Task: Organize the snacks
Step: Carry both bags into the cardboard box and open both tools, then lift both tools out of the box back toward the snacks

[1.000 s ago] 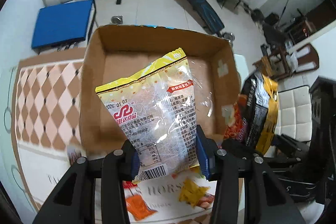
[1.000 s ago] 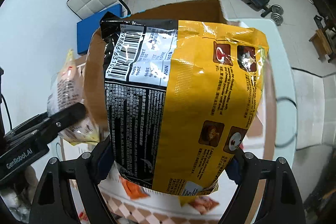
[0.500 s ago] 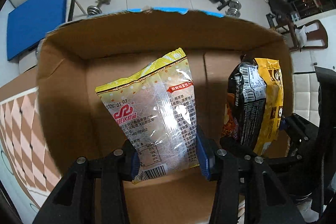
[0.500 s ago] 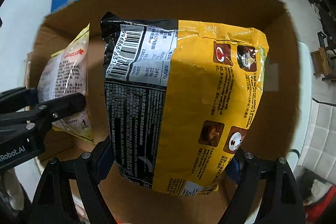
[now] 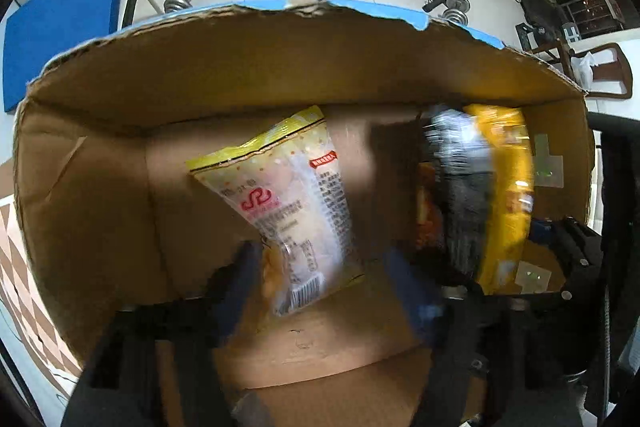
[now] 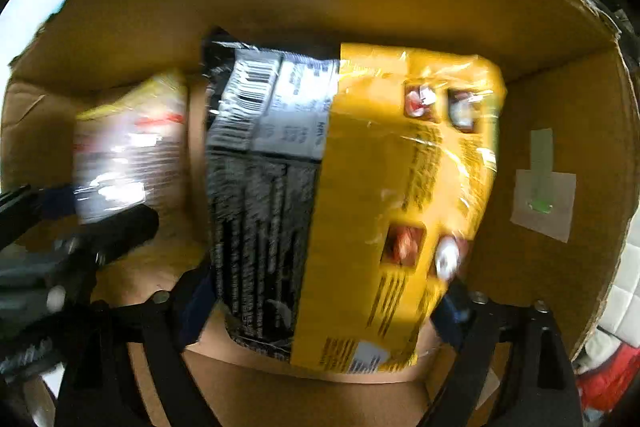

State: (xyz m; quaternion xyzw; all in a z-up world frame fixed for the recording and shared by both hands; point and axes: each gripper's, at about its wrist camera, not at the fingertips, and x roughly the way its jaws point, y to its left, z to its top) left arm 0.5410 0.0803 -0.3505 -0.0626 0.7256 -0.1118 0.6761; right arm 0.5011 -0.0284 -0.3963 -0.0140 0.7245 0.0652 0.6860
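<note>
I have both packets down inside the box [image 5: 280, 75]: left gripper [image 5: 320, 267] just spread off the pale packet [image 5: 288, 195], right gripper [image 6: 320, 303] widening around the yellow packet [image 6: 400, 187], release nearly done.

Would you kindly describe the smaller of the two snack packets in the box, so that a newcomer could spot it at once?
Look inside the open cardboard box with the torn blue top edge. Two packets are in it; the pale yellow packet is the one toward the box's left side, between the open left gripper's blue pads. Unlike the bigger black and orange-yellow packet beside it, it is partly see-through, with a red logo.
</note>
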